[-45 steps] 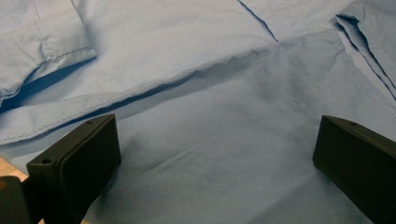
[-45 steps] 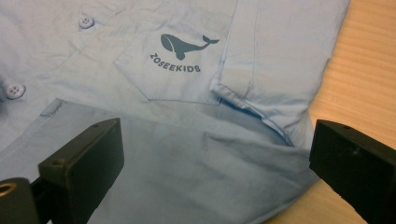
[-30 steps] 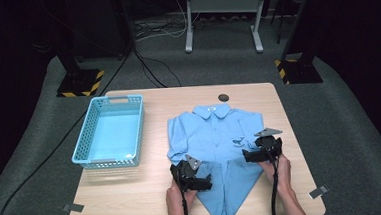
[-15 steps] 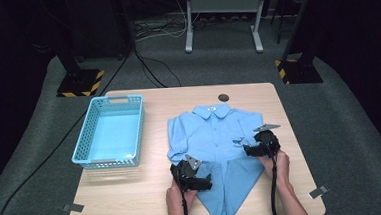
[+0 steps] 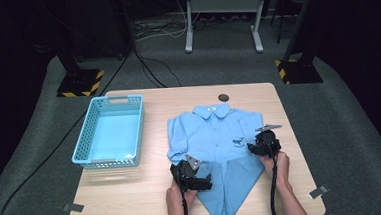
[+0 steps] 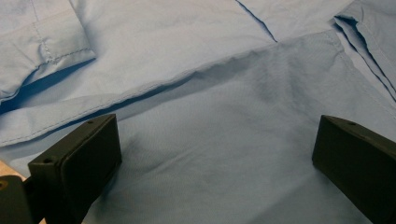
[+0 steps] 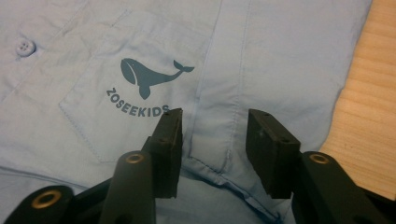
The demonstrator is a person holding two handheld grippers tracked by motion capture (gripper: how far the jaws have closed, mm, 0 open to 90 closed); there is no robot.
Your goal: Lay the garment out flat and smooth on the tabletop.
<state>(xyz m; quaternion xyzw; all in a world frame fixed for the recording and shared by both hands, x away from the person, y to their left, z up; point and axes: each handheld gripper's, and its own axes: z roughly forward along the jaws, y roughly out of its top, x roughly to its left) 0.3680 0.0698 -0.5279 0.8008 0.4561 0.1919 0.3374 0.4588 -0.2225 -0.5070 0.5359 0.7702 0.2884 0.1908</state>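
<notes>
My left tongs [image 5: 191,175] and right tongs [image 5: 262,144], both open, rest on the half-folded blue shirt [image 5: 215,136] lying flat on the desk [image 5: 134,201] (basket [image 5: 109,134] just beside it); I should pinch the folded edges evenly before folding.

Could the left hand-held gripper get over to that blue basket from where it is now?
Probably yes. The left hand-held gripper sits open on the shirt, and the basket lies to its left with bare table between them.
</notes>
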